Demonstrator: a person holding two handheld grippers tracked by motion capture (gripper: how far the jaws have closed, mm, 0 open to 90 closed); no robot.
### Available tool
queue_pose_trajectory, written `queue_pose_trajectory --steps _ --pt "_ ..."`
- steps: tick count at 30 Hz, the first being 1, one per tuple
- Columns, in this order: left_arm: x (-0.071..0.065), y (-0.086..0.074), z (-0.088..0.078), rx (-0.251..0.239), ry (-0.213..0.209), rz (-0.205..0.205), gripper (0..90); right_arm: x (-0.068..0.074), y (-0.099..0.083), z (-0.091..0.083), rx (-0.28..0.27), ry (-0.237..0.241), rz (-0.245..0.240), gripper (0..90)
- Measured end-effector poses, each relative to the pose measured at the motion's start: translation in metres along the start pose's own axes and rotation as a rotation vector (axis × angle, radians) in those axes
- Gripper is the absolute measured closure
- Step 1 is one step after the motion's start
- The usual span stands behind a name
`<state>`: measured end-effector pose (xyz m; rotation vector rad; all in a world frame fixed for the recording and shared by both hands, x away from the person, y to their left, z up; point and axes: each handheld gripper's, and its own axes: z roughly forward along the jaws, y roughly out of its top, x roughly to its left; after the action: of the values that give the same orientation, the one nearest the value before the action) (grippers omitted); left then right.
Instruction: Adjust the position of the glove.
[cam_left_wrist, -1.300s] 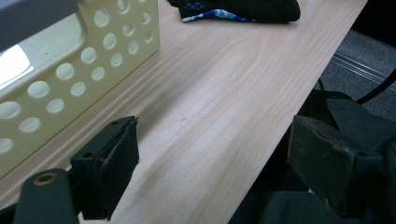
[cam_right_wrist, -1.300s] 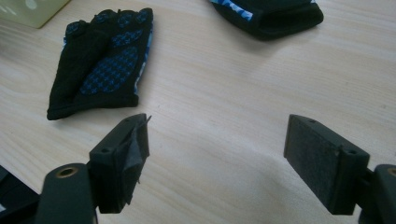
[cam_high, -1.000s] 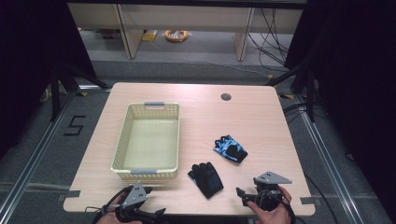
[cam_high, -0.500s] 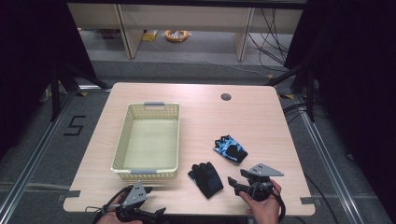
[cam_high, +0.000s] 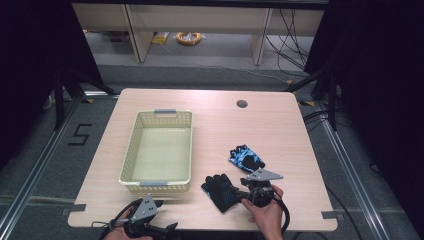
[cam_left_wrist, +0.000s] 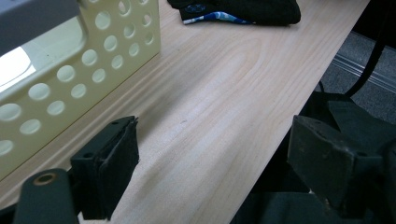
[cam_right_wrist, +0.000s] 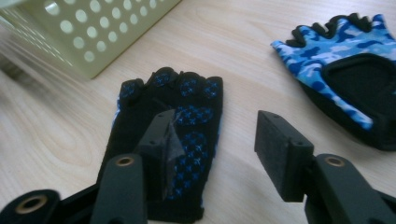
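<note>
The wooden surface (cam_high: 210, 115) carries everything, with the yellow perforated basket (cam_high: 159, 150) as the landmark on it. The basket sits toward the left half; in the left gripper view only a stretch of its holed wall (cam_left_wrist: 60, 79) shows, the rest cut off by the frame.

To the right of the basket's near corner lies the black glove (cam_high: 221, 191), flat, with blue dotted grip marks on its palm (cam_right_wrist: 182, 121). Farther right of the basket and a little beyond the black one lies the blue camouflage glove (cam_high: 246, 157), apart from it; in the right gripper view its outer edge runs out of frame (cam_right_wrist: 345, 60).

The right tool (cam_high: 243, 192) reaches in from the glove's side away from the basket. Its jaws have just been closing and stand half spread, one over the black glove's wrist end and the other over bare wood, neither pressing cloth (cam_right_wrist: 212, 144). The glove's near edge is hidden behind the jaw.

The left tool (cam_high: 159, 204) sits just in front of the basket's near wall at the surface edge, jaws spread wide with nothing between them (cam_left_wrist: 210, 158); the hand holding it is mostly cut off below.
</note>
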<state>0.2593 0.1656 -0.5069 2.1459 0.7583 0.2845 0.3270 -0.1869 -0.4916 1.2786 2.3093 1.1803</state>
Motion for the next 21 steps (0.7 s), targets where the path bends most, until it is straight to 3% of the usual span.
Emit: queue_pose_trajectory --steps 1,5,6,7,9,10,11,12,13,16,19,21 --pt "-0.001 0.0 0.0 0.001 -0.004 -0.026 16.0 0.001 0.001 0.003 0.007 0.002 -0.001 51.2" --pt "0.001 0.0 -0.001 0.009 -0.01 -0.01 16.0 0.002 0.003 0.014 0.048 -0.017 -0.022 56.7" --pt "0.0 0.0 -0.001 0.012 -0.01 -0.02 16.1 0.002 0.003 0.017 0.052 -0.015 -0.019 57.2" --pt "-0.001 -0.001 0.0 -0.008 0.002 -0.027 16.0 0.004 0.004 0.017 0.088 -0.014 0.015 57.8" --pt "-0.002 -0.001 0.001 -0.013 -0.002 -0.031 16.1 0.003 0.004 0.021 0.084 -0.021 -0.003 60.9" --pt "-0.001 0.0 0.0 -0.018 -0.003 -0.009 16.1 0.001 0.004 0.023 0.08 -0.018 -0.025 63.1" --pt "-0.001 0.0 0.0 -0.019 -0.003 -0.009 16.0 0.003 0.005 0.024 0.094 -0.007 0.002 64.8" --pt "-0.001 0.0 0.0 -0.019 -0.002 -0.01 16.0 0.001 0.004 0.026 0.098 -0.01 -0.026 67.2" --pt "-0.002 -0.001 0.0 -0.009 0.002 -0.027 16.0 0.002 0.005 0.028 0.099 0.003 -0.023 69.7" --pt "-0.001 -0.001 0.0 -0.01 0.003 -0.027 16.0 0.001 0.005 0.033 0.102 0.04 -0.017 74.4" --pt "-0.001 0.0 0.0 -0.019 -0.005 -0.009 16.2 0.0 0.005 0.038 0.057 0.062 -0.001 82.8" --pt "-0.001 0.0 0.0 -0.014 0.006 0.002 16.2 -0.002 0.007 0.036 0.077 0.091 -0.013 88.3"
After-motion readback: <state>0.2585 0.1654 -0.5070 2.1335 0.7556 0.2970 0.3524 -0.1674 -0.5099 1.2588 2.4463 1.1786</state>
